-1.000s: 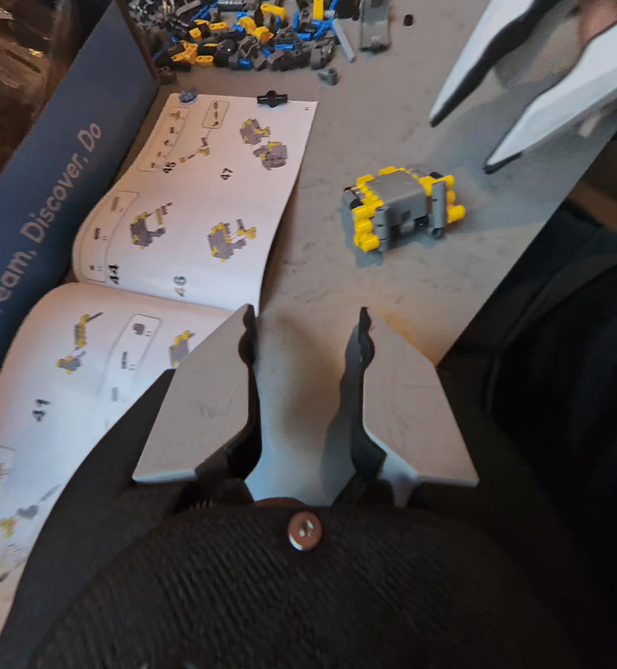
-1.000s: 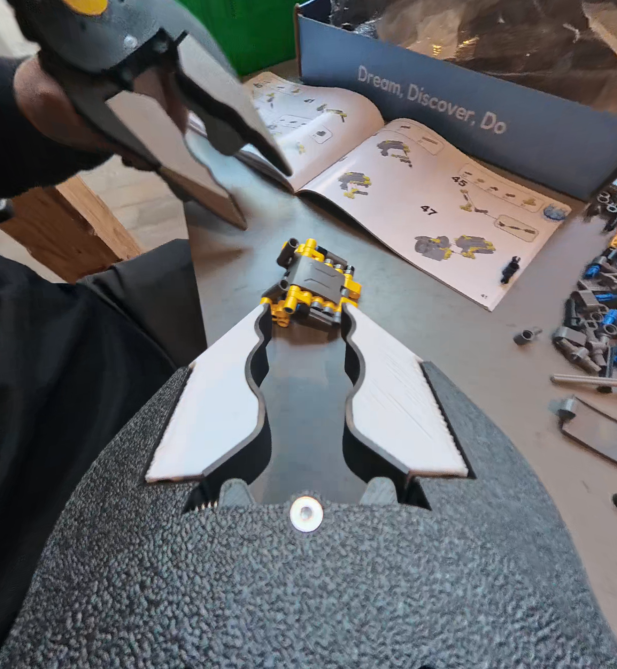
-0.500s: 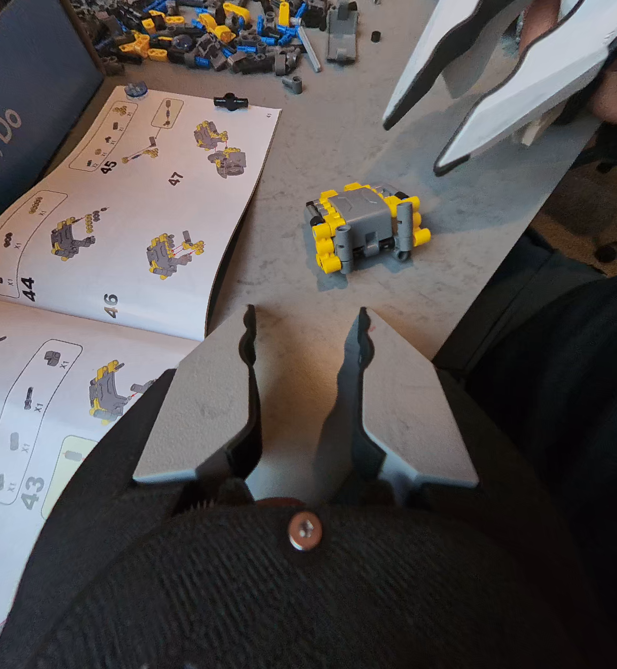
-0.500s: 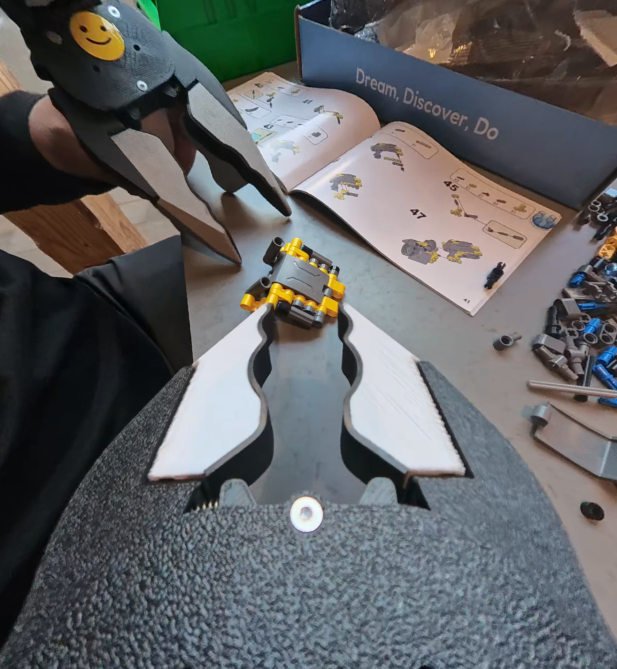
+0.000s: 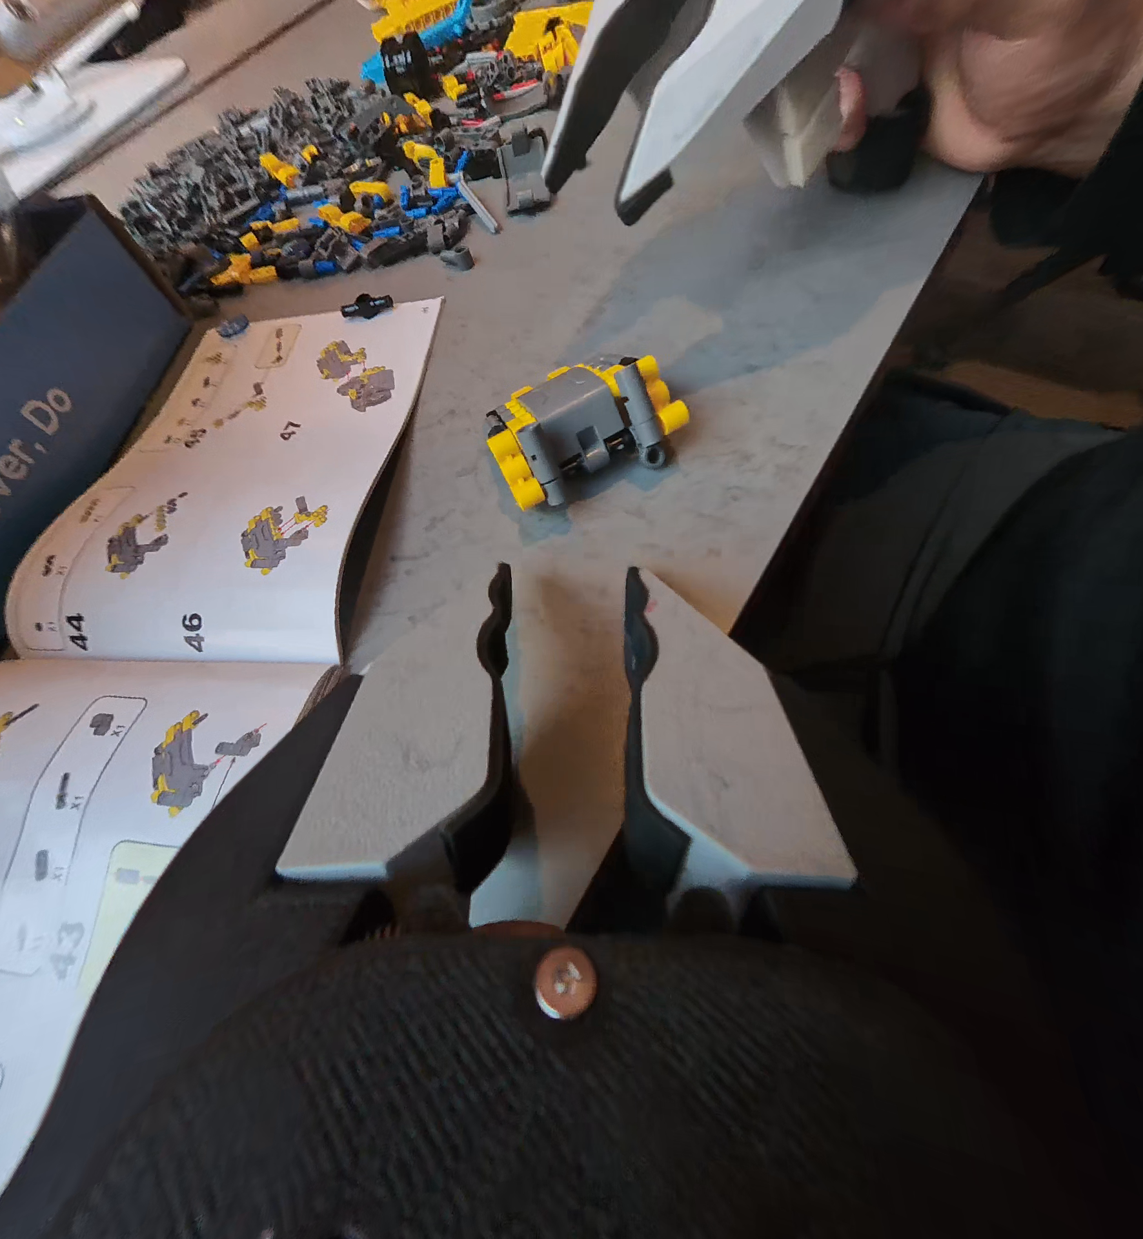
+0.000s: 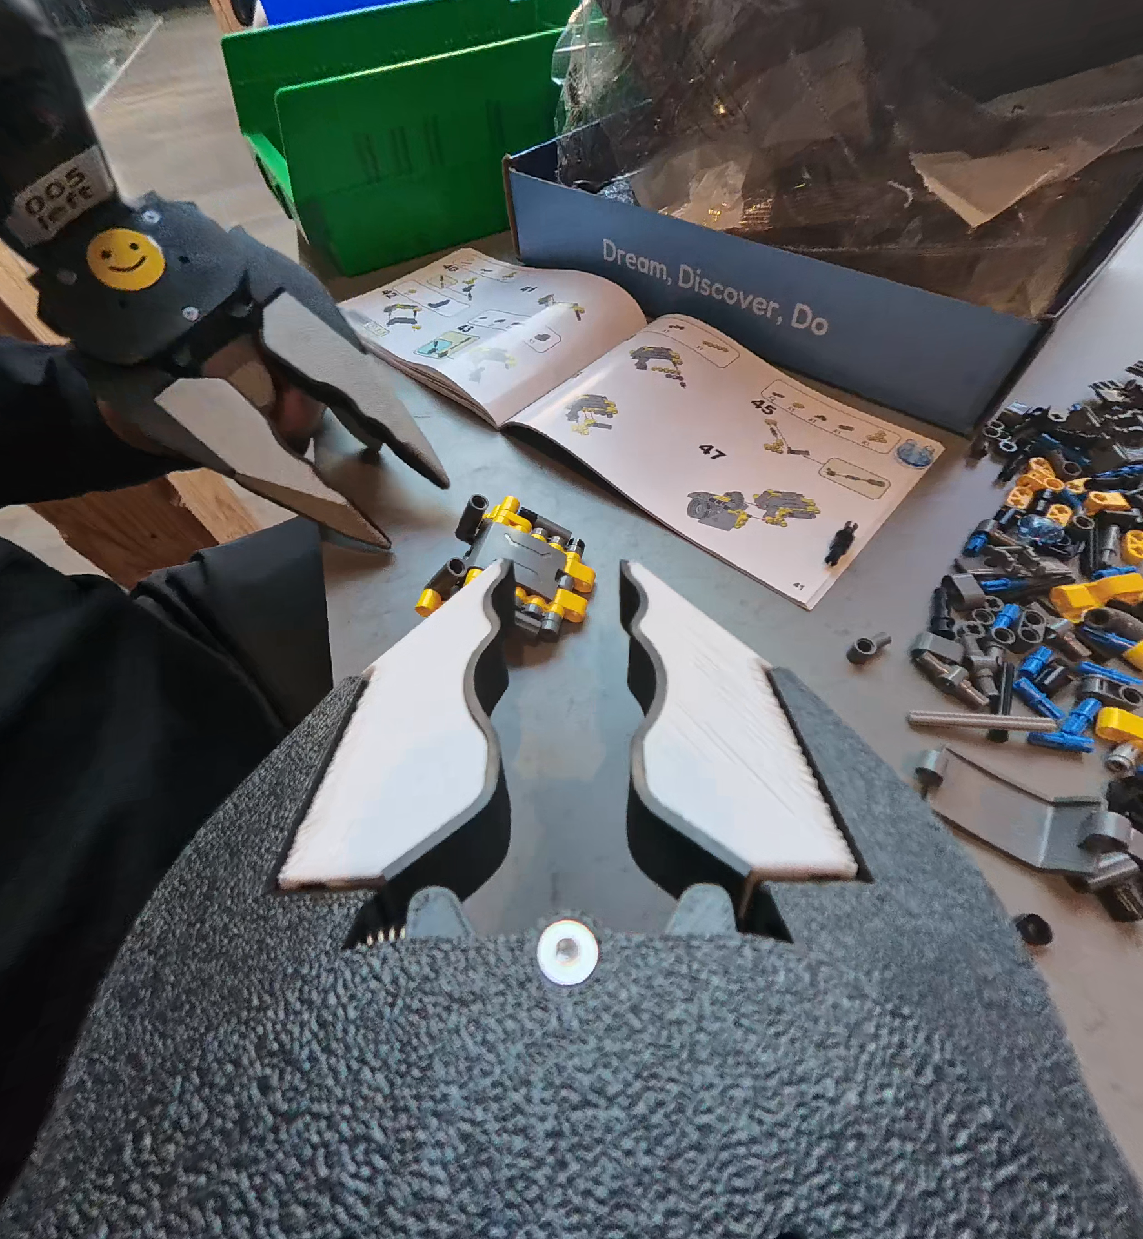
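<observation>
A small yellow and grey brick assembly (image 5: 585, 429) lies on the grey table near its front edge; it also shows in the right wrist view (image 6: 521, 570). My left gripper (image 5: 565, 576) is open and empty, a short way in front of the assembly. My right gripper (image 6: 563, 570) is open and empty, raised above the table, its left fingertip (image 6: 498, 576) over the assembly's edge. The right gripper shows far off in the left wrist view (image 5: 595, 188), the left one in the right wrist view (image 6: 414, 509).
An open instruction booklet (image 5: 220, 483) lies left of the assembly, also in the right wrist view (image 6: 656, 416). A dark blue box (image 6: 790, 315) stands behind it. A pile of loose bricks (image 6: 1091, 576) lies at the right. Green bins (image 6: 387, 147) stand farther back. About 11 cm separates my left fingertips from my right.
My right gripper has drawn back and lifted away from the assembly, which has stayed on the table. My left gripper has shifted slightly, still open.
</observation>
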Demonstrator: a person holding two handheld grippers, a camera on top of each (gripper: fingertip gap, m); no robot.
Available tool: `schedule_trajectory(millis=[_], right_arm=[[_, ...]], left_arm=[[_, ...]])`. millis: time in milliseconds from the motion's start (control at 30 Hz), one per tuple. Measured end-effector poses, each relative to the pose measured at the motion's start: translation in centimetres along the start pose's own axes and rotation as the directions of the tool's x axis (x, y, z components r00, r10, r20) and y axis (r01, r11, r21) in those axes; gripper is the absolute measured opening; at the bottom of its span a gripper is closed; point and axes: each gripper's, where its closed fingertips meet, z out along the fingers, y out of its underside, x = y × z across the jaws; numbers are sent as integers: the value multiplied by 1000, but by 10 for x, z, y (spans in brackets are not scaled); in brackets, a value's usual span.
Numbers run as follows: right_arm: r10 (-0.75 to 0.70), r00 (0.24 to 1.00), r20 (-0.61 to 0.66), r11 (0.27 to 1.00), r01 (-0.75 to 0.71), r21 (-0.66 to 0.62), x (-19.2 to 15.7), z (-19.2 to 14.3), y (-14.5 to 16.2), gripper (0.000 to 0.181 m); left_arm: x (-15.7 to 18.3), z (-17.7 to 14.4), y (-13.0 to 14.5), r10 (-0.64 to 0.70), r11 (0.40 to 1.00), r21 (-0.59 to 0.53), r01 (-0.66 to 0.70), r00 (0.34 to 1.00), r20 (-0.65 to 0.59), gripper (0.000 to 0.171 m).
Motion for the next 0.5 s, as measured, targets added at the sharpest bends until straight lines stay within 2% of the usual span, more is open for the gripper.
schedule_trajectory(millis=[67,267,500], right_arm=[[-1,1000,-9,1000,2,12,1,-1,-2,29],[-10,1000,-29,1000,10,21,3,-3,-3,34],[-44,998,-39,999,44,9,0,-2,-1,35]], left_arm=[[2,-2,-4,29,998,59,-30,999,21,26],[5,-5,-10,84,986,139,-95,993,84,21],[8,-11,-15,47,977,206,-53,998,36,20]])
